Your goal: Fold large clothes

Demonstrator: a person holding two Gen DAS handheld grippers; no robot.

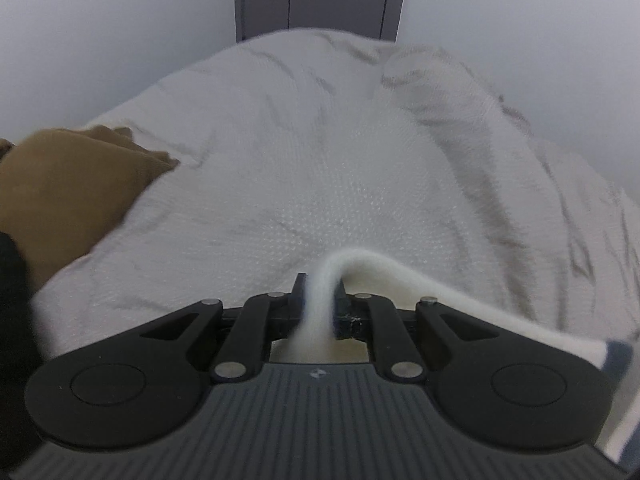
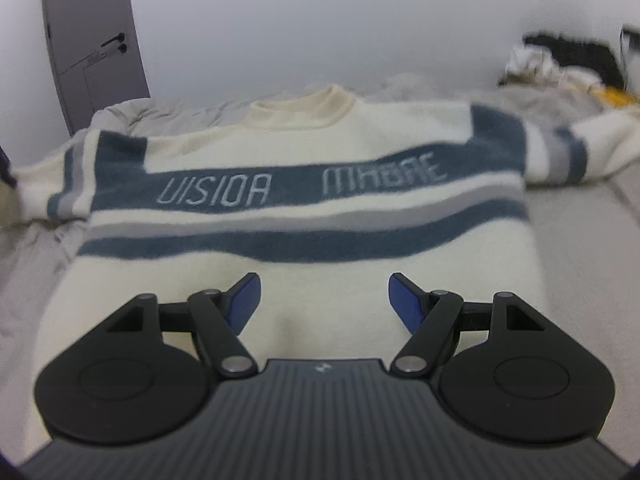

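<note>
A cream sweater [image 2: 304, 292] with blue and grey stripes and pale lettering lies flat, front up, on the bed, collar at the far side. Its right sleeve [image 2: 568, 152] stretches out to the right. My right gripper [image 2: 325, 300] is open and empty, hovering over the sweater's lower body. In the left wrist view my left gripper [image 1: 320, 300] is shut on a cream sleeve of the sweater [image 1: 400, 280]. The sleeve trails off to the right towards its blue stripe and is lifted above the white bedspread [image 1: 320, 168].
A brown folded garment [image 1: 68, 192] lies on the bed at the left. A grey door [image 2: 92, 40] stands behind the bed on the left. A heap of mixed clothes [image 2: 568, 68] sits at the far right by the wall.
</note>
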